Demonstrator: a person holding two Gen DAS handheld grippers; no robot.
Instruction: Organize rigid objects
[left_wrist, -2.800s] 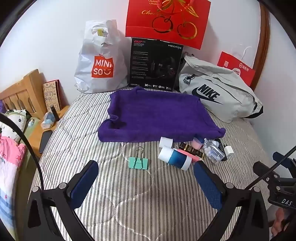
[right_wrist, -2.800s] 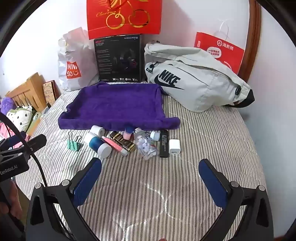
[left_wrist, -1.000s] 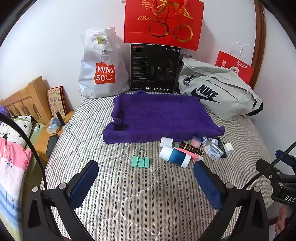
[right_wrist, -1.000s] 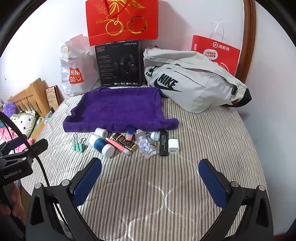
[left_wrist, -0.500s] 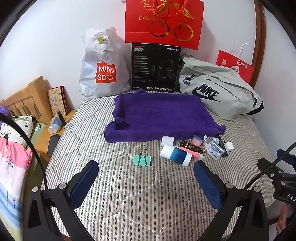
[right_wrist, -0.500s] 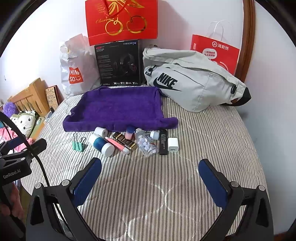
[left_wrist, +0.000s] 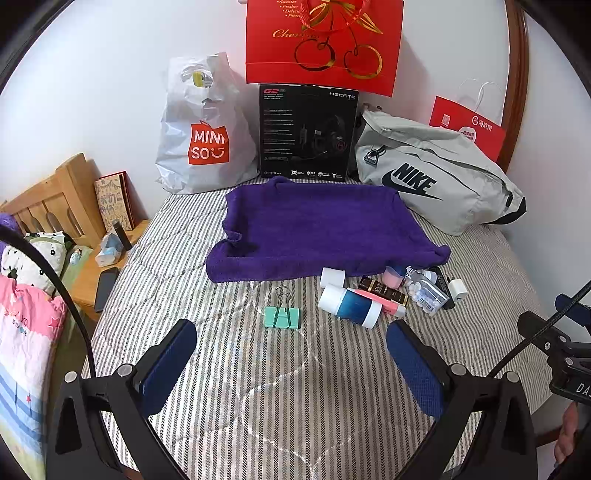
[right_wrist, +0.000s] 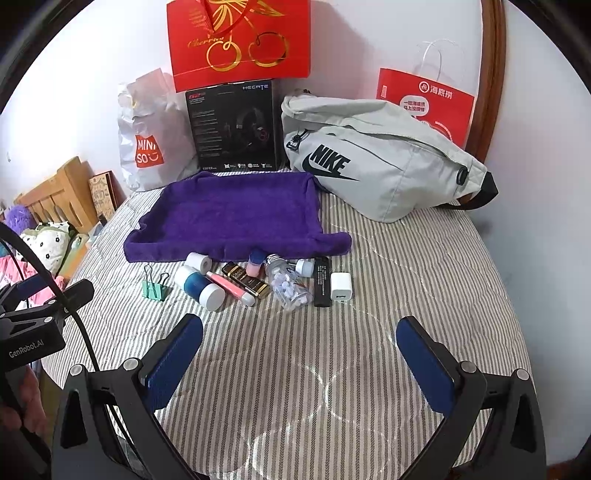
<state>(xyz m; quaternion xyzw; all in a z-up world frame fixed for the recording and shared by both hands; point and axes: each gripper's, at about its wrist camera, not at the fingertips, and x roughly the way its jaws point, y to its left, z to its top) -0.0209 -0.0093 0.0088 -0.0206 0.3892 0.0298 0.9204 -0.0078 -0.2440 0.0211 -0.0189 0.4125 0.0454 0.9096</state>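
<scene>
Small objects lie in a row on the striped bed in front of a purple towel (left_wrist: 317, 225) (right_wrist: 232, 218). They are a green binder clip (left_wrist: 281, 316) (right_wrist: 153, 288), a blue and white bottle (left_wrist: 349, 306) (right_wrist: 199, 286), a pink tube (right_wrist: 229, 288), a black and gold tube (right_wrist: 245, 282), a clear pill bottle (right_wrist: 288, 286), a black bar (right_wrist: 322, 282) and a white charger (right_wrist: 340, 288). My left gripper (left_wrist: 291, 343) is open and empty, held back from the clip. My right gripper (right_wrist: 301, 339) is open and empty, held back from the row.
A Miniso bag (left_wrist: 203, 136), a black headset box (left_wrist: 306, 133), a red gift bag (left_wrist: 321, 40) and a grey Nike bag (right_wrist: 376, 155) stand along the wall. A wooden headboard and nightstand (left_wrist: 92, 269) lie left of the bed.
Both grippers have drawn back a little from the bed and stay open. The objects have not moved.
</scene>
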